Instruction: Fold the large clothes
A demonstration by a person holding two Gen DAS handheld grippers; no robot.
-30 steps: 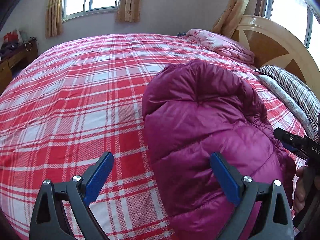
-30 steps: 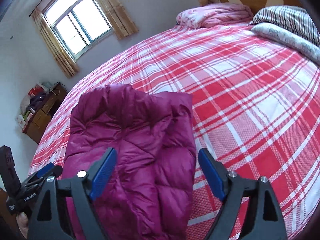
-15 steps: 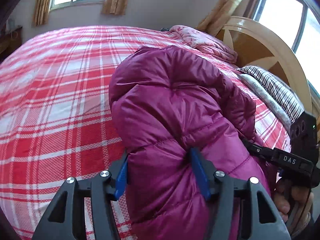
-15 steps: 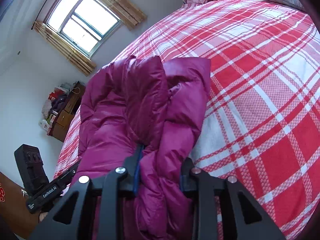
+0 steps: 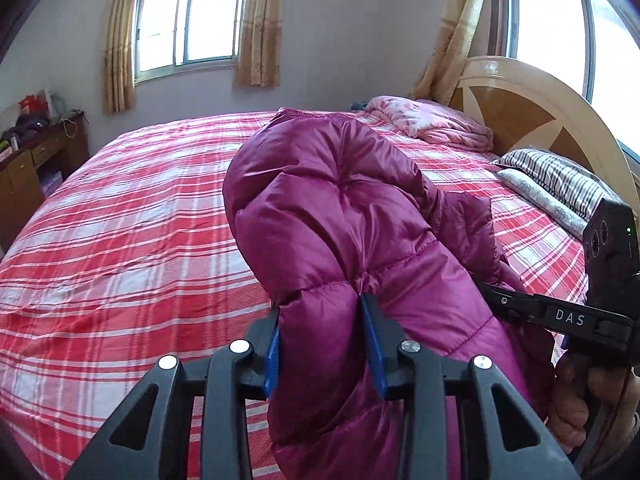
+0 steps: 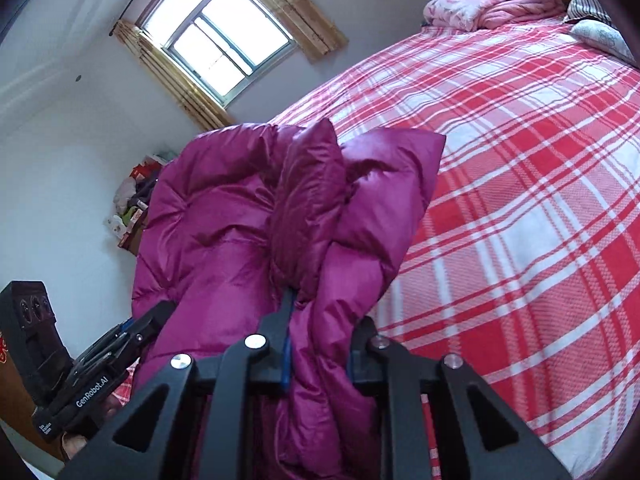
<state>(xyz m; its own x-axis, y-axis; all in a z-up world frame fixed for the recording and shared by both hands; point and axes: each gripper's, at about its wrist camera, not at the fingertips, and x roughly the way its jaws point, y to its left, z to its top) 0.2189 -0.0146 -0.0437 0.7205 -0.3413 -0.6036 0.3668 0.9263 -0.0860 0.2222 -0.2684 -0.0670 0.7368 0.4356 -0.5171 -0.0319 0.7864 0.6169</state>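
both the left gripper [image 5: 323, 344] and right gripper [image 6: 318, 354] are clamped on the jacket's [image 5: 352, 216] near edge, lifting it off the bed [image 5: 120, 240]; next likely calls for carrying that edge far to fold it.

Hidden / cut off:
- Puffy magenta quilted down jacket [image 5: 360, 216]: lower end runs off bottom edge, both views; covers red-and-white plaid bedspread [image 5: 132, 232] beneath.
- Blue-padded fingers [image 6: 286, 354], right wrist view: mostly buried in fabric.
- Clutter on brown wooden dresser [image 5: 36, 168]: too small to ID.
- Striped pillow [image 6: 586, 4]: cut by frame rim.
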